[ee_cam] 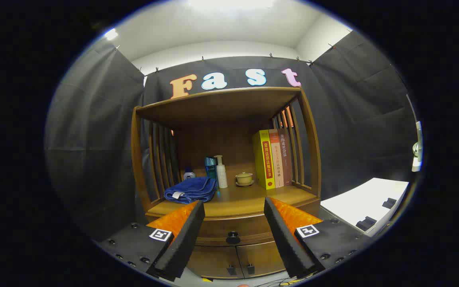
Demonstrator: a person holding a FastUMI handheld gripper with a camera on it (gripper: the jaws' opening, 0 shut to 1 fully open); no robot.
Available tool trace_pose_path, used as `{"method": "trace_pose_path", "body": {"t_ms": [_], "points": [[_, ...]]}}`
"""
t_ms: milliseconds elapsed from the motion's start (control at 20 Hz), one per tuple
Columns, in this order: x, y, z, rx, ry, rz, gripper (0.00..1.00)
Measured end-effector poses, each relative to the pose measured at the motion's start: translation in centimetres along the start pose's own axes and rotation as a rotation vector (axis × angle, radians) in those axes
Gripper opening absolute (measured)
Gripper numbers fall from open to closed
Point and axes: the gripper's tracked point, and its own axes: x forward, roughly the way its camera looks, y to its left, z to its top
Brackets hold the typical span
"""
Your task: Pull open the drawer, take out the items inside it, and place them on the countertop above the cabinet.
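Fingers (pixel 233 223) being held spread and empty, levelled at closed wooden drawer (pixel 229 231), round dark knob (pixel 233 238) being framed between them, folded blue towel (pixel 191 189) being carried on countertop (pixel 245 197) above.

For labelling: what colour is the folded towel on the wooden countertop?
Blue; the folded towel shows best in the gripper view.

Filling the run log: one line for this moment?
stage: approach | drawer: closed | claw: open, empty, knob ahead between fingers | countertop: towel, bottles, cup, books
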Motion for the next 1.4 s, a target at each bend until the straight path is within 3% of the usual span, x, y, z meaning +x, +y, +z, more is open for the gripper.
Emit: {"method": "trace_pose_path", "body": {"t_ms": [1400], "points": [[0.1,1.9,-1.4,-0.026,0.000,0.011,0.98]]}}
